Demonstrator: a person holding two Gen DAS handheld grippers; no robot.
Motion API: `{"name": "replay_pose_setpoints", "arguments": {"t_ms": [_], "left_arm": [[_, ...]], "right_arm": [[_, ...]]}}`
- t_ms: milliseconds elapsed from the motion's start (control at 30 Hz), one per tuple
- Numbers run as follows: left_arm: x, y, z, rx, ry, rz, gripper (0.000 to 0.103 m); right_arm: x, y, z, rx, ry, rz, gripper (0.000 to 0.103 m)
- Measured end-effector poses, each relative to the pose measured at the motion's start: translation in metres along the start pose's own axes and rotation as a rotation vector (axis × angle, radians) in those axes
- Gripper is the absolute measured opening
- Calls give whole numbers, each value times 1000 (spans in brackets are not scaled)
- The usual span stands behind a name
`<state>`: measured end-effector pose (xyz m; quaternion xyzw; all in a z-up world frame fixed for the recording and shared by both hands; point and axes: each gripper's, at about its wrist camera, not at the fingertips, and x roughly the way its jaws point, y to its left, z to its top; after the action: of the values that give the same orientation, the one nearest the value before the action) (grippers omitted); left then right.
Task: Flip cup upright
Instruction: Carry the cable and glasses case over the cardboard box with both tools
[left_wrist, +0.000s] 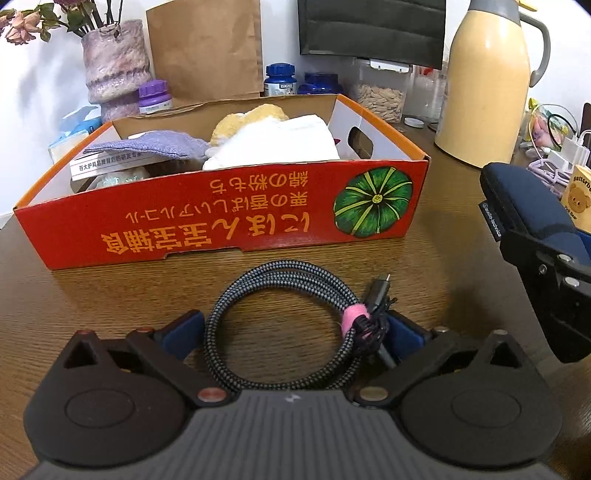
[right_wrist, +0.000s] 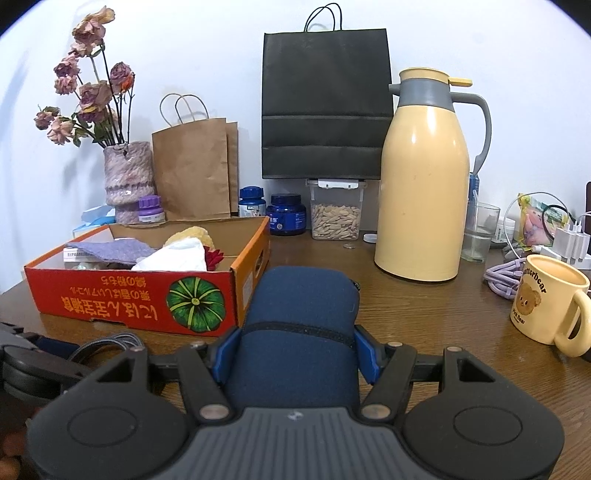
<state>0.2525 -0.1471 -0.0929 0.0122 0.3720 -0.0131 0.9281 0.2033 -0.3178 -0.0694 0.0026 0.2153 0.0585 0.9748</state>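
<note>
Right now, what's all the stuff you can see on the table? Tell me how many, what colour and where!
Mug: one, yellow with a bear, upright at right.
Jug: one, yellow with grey top, at the back.
Box: one, red and orange, left, holding cloths.
Cable coil: one, grey braided with a pink tie, on the table before the box.
Paper bags: brown and black, by the wall.
Vase: one, purple, with dried flowers.
Seed jar: one, clear.
Blue pouch: one, in the right gripper.
Left gripper: open around the cable.
Right gripper: shut on the pouch.
</note>
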Motion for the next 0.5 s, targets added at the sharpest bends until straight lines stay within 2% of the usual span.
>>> {"name": "replay_pose_setpoints", "arguments": {"t_ms": [167,500], "left_arm": [[-4,-1,-1,13,-13,-12,97],[-19,5,-4,5,-60,-33,96]], "right_arm": [[1,0,0,-1,8,-3,63],[-1,1,-1,8,0,-12,63]]}}
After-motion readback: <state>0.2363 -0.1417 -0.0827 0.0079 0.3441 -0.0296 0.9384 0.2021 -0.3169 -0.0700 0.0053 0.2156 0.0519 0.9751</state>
